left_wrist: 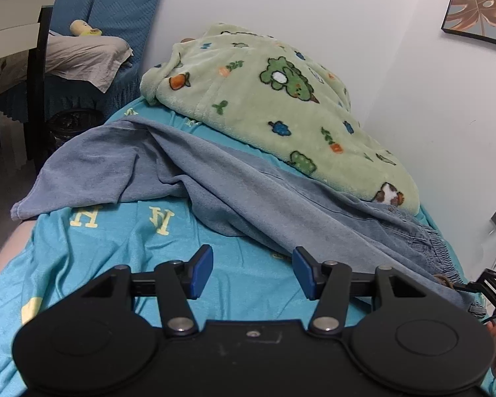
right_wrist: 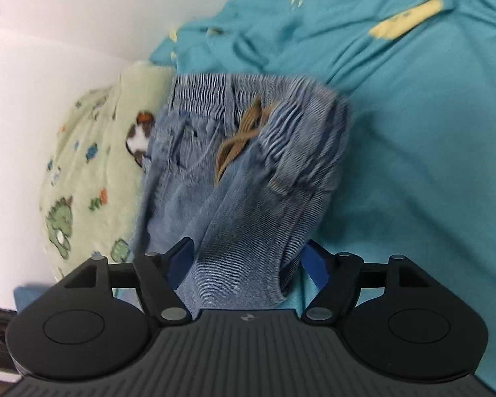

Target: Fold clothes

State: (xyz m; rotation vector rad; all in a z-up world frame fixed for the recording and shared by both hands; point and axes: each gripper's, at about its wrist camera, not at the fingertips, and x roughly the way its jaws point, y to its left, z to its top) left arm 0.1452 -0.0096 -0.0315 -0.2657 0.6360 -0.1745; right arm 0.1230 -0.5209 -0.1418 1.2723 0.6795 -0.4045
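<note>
Right wrist: rumpled denim trousers (right_wrist: 248, 172).

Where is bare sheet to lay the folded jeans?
Bare sheet lies ahead of the left gripper, below the jeans. The wall side is crowded by the green blanket. The right gripper straddles denim.

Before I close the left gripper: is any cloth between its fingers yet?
No. The left gripper is open over bare teal bedsheet, short of the blue garment.
</note>
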